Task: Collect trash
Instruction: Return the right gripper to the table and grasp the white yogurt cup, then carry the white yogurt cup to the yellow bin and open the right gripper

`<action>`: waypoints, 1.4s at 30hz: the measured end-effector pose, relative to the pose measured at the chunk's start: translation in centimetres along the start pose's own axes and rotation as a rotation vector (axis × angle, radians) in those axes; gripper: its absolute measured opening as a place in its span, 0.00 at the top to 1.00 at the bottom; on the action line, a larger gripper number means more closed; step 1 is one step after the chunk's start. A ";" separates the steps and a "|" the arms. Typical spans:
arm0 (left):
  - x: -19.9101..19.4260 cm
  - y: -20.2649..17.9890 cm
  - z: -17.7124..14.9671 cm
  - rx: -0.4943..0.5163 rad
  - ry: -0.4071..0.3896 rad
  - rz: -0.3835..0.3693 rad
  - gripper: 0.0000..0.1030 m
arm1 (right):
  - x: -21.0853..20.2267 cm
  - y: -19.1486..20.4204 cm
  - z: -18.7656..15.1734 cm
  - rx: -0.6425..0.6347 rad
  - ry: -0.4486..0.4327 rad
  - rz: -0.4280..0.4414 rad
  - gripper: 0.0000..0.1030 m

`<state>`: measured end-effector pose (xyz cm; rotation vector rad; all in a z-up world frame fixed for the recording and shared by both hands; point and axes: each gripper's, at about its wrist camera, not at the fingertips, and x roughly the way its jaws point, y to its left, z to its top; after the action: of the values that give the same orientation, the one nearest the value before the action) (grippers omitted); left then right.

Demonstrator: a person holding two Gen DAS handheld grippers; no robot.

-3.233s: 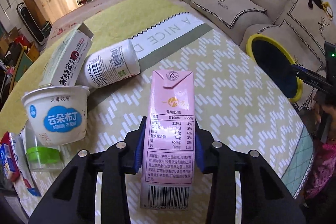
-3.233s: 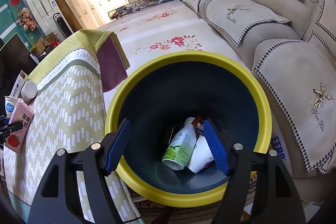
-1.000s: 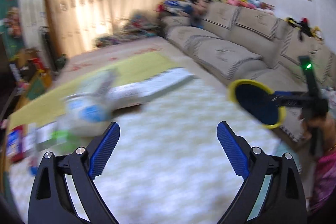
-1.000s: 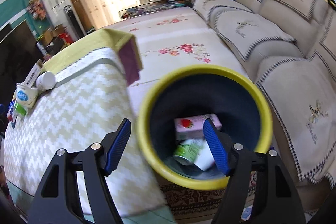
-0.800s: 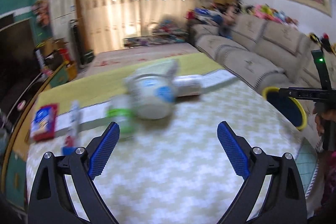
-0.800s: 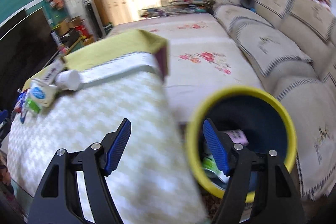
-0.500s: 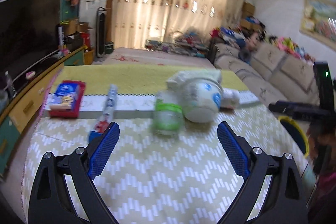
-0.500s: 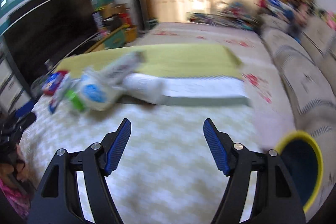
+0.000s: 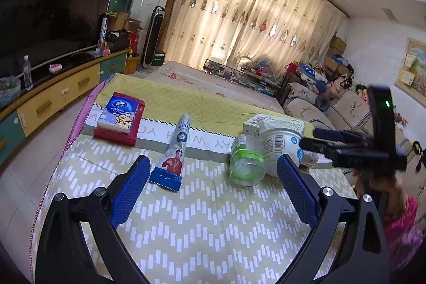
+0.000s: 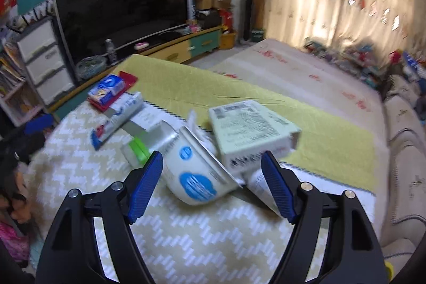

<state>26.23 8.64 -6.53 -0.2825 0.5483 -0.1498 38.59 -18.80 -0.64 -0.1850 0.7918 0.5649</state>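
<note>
My left gripper [image 9: 213, 172] is open and empty, low over the zigzag tablecloth [image 9: 202, 225]. Beyond it lie a toothpaste tube [image 9: 174, 153], a clear cup with a green band [image 9: 246, 164], a white pudding cup [image 9: 282, 148] and a pale green carton [image 9: 274, 123]. My right gripper [image 10: 211, 164] hovers near the pile, jaws opening. The pudding cup [image 10: 194, 175] lies on its side in line with the gap, and neither pad touches it. The carton [image 10: 250, 129] leans on a white bottle [image 10: 263, 188]. The right gripper [image 9: 346, 148] also shows in the left wrist view.
A tissue pack [image 9: 119, 111] on a red sleeve lies at the table's far left. A TV cabinet [image 9: 66, 95] runs along the left and a sofa [image 9: 319, 108] along the right. Only a yellow sliver of the bin's rim [image 10: 389, 268] shows.
The pink carton left my left gripper and lies in the bin. Both views swung away from the bin to the trash pile on the table. The right gripper came close to the pudding cup.
</note>
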 end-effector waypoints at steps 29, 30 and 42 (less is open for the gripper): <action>0.6 -0.6 -0.9 0.010 0.037 0.001 0.08 | -1.0 -0.9 -5.6 0.290 0.061 0.451 0.95; 0.6 -0.6 -0.9 0.013 0.038 0.001 0.08 | -1.1 -1.8 -6.0 0.362 0.049 0.527 0.95; 1.0 -0.9 -1.1 0.030 0.049 0.008 0.08 | -4.6 -7.0 -7.1 0.751 -0.167 1.029 0.95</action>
<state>26.45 7.30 -7.68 -0.2476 0.5954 -0.1578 35.40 -29.15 -2.68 1.0066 0.8524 1.1726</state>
